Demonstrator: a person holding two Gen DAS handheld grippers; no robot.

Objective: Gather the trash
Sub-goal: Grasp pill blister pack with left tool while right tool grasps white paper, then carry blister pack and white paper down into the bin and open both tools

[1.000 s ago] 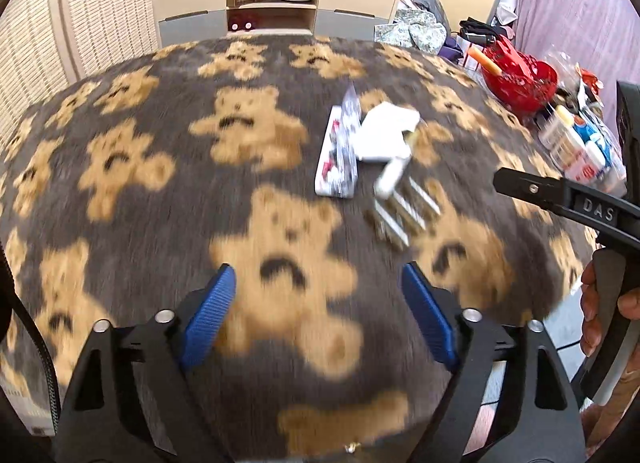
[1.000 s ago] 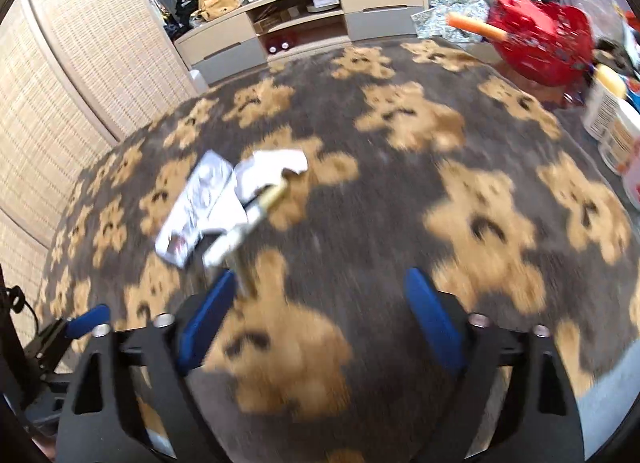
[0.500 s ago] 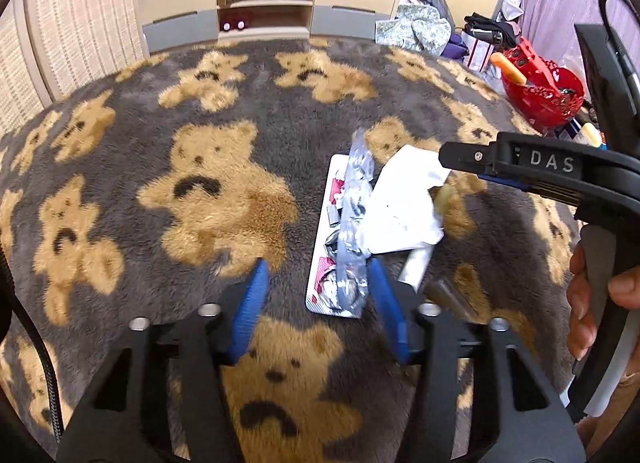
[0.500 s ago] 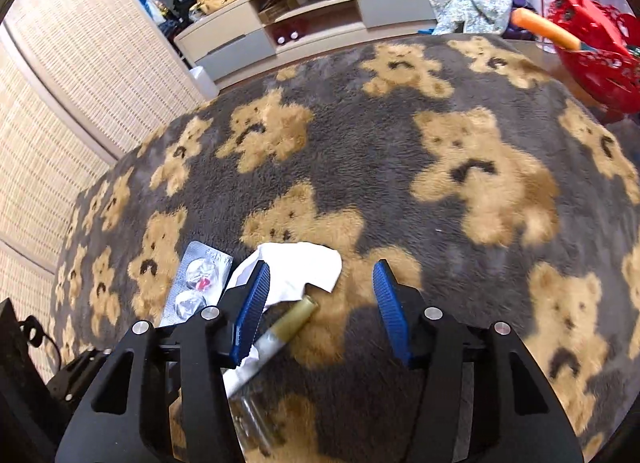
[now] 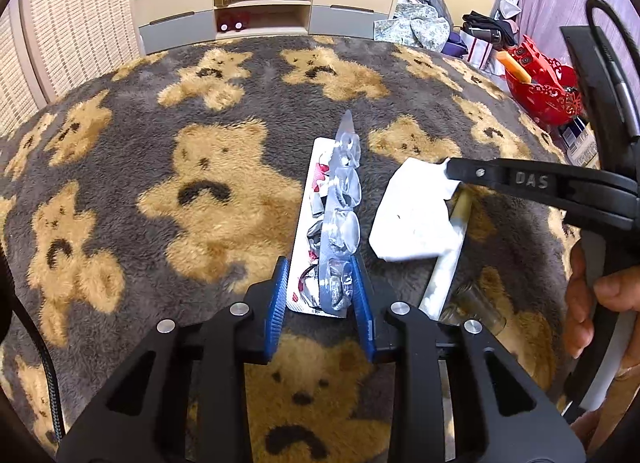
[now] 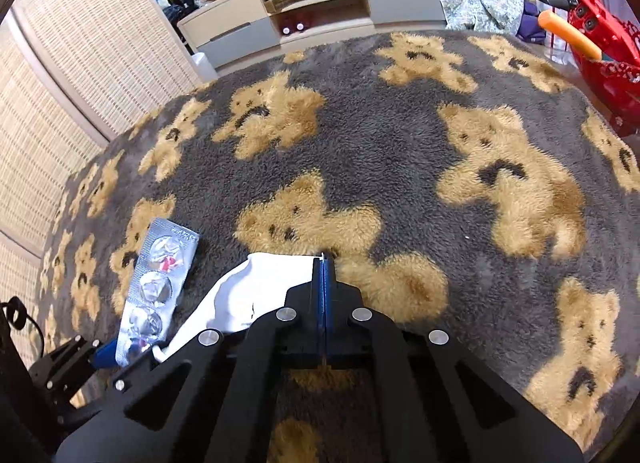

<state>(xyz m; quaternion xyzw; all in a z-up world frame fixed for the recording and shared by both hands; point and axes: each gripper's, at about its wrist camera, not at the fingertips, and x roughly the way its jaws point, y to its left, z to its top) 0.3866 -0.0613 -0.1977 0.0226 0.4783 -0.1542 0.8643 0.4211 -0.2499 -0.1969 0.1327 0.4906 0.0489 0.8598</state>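
A silver blister pack (image 5: 340, 191) lies on the bear-patterned rug (image 5: 132, 135), bent upward along its length. My left gripper (image 5: 319, 261) has the pack's near end between its blue pads, and the jaws are closing on it, both pads against its edges. Just right of it sits a crumpled white paper (image 5: 416, 215). My right gripper (image 5: 450, 171) is shut on that paper's far corner. In the right wrist view the shut pads (image 6: 323, 263) pinch the paper (image 6: 256, 287) edge, with the blister pack (image 6: 160, 275) to the left.
A pale tube (image 5: 448, 263) pokes out from under the paper, and a clear small jar (image 5: 476, 303) lies beside it. A red basket (image 5: 540, 91) stands at the rug's right edge. A low cabinet (image 5: 264, 11) lines the far wall. A hand (image 5: 600, 303) holds the right gripper.
Both grippers came forward and down onto the trash. The left jaws narrowed from wide open to hugging the blister pack. The right jaws went from wide open to shut on the paper's corner.
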